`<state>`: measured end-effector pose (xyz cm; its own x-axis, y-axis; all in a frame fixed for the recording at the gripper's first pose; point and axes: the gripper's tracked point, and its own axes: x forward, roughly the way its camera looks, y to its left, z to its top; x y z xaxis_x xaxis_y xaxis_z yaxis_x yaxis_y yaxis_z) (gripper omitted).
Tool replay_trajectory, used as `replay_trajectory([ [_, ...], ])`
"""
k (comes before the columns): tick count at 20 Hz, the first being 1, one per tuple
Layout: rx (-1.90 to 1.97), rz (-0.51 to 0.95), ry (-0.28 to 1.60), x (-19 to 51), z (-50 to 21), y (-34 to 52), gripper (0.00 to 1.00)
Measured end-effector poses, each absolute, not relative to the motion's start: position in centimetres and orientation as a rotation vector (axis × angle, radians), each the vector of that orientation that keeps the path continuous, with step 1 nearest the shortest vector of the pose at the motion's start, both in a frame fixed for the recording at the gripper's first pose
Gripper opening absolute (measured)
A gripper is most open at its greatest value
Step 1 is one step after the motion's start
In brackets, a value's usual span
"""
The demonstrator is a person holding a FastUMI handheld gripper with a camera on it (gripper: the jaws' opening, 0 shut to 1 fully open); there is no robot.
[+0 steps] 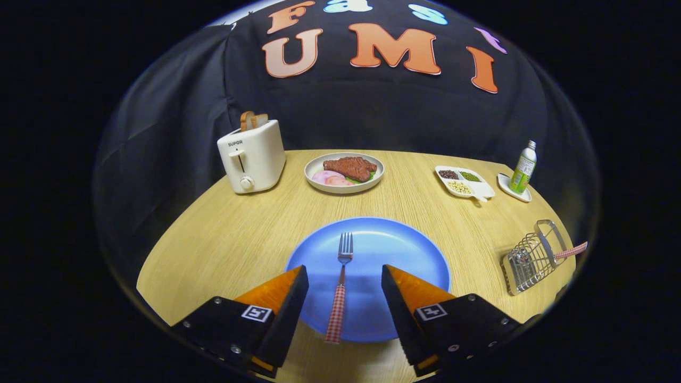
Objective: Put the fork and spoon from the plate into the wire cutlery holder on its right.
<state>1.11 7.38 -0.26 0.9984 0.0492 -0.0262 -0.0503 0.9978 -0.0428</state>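
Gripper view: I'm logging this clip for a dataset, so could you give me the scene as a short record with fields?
surface: wooden table
tongs: open, fingers either side of the fork handle, not touching it
fork: on the blue plate, tines pointing away, checked handle overhanging the near rim
spoon: a checked handle sticks out of the wire cutlery holder, probably the spoon
holder position: right of the plate, lying tilted
beyond the plate: toaster, plate of food, divided dish, bottle

A mock dining table (239, 234) in a cloth-walled booth (toaster (251, 156), steak plate (344, 173)).
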Motion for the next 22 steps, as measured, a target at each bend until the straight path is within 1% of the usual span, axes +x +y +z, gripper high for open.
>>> replay_trajectory([
  [4, -0.059, 0.059, 0.075, 1.7, -2.2, 8.0, 0.58],
  [6, -0.080, 0.059, 0.097, 2.1, -2.6, 8.7, 0.48],
  [8, -0.088, 0.058, 0.108, 2.1, -3.1, 8.7, 0.42],
  [10, -0.081, 0.063, 0.128, 2.3, -3.7, 8.8, 0.38],
  [13, -0.072, 0.050, 0.143, 2.3, -4.1, 8.6, 0.28],
  [16, -0.060, 0.041, 0.154, 2.2, -4.1, 8.3, 0.14],
  [19, -0.047, 0.041, 0.160, 1.9, -3.9, 8.1, 0.09],
  [22, -0.049, 0.052, 0.146, 1.2, -2.5, 7.6, 0.09],
])
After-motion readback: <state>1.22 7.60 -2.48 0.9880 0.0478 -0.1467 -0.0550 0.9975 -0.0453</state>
